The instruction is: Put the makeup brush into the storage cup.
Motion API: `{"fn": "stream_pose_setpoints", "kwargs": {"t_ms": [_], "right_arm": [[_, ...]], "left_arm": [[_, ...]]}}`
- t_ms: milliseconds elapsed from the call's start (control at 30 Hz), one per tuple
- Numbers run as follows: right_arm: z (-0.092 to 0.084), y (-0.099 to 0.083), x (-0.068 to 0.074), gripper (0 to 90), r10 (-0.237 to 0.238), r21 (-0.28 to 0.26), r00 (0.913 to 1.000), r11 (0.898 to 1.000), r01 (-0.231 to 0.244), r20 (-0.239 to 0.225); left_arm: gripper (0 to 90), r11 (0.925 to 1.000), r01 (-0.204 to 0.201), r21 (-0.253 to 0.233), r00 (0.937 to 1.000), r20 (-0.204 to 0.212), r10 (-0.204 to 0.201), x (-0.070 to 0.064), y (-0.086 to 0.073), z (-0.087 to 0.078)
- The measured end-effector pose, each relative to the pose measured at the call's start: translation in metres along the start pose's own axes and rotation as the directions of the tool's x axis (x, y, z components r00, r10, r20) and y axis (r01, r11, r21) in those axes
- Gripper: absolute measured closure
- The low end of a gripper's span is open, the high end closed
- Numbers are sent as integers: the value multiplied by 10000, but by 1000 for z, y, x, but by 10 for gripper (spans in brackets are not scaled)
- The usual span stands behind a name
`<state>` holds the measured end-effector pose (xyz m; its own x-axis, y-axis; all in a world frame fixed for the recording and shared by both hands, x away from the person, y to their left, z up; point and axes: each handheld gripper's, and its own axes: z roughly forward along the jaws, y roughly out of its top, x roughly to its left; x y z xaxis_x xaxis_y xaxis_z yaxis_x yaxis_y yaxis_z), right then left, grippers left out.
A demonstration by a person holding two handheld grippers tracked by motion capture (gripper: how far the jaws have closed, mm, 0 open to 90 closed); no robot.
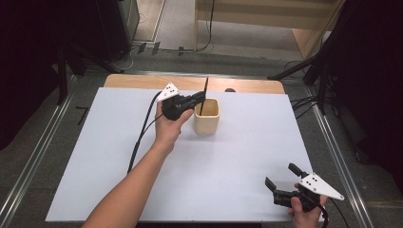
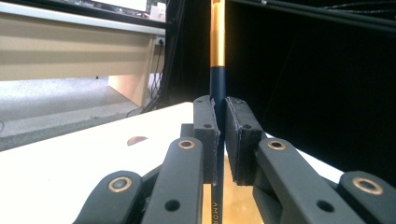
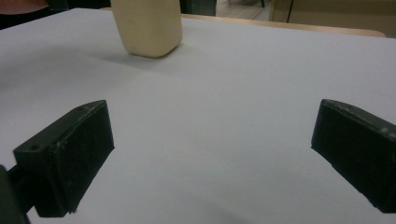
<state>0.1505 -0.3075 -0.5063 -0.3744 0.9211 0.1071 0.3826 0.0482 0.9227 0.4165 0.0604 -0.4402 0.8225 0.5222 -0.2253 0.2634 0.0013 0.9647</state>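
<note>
left gripper [image 1: 201,97] clamping pen [image 1: 205,95], apparently upright, over cup [image 1: 206,118]

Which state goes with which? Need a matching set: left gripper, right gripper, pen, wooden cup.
Things:
1. left gripper
2. right gripper
3. pen
4. wooden cup

States:
A. standing on the white table sheet, open top
B. open, nothing between the jaws
C. upright, lower end inside the cup
D. shut on a thin stick-like thing

Pairs: 1-D, 2-B, 3-C, 4-A
</note>
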Motion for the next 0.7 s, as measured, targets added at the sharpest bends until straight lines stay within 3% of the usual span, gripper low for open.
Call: {"fn": "stream_pose_setpoints", "kwargs": {"t_ms": [267,300,400,433,467,700], "right_arm": [[0,0,0,0,-14,-2,10000,10000,14,6],[-1,0,0,0,-9,-6,10000,10000,9,9],[-1,0,0,0,-29,-21,10000,10000,29,12],[-1,0,0,0,-30,-23,10000,10000,30,11],[-1,0,0,0,-30,-23,10000,10000,30,11],[0,0,0,0,-22,-21,10000,10000,22,6]], "left_arm": [[830,9983,-363,463,9992,-122,369,-5,-7,-2],[724,9987,-203,475,9998,-39,206,-5,-6,-3],[608,9983,89,575,9996,249,-103,-8,-3,-6],[483,9979,156,631,9992,359,-178,-8,-2,-8],[483,9972,264,701,9986,435,-295,-8,-1,-10],[103,9958,122,911,9996,226,-143,-13,5,-27]]}}
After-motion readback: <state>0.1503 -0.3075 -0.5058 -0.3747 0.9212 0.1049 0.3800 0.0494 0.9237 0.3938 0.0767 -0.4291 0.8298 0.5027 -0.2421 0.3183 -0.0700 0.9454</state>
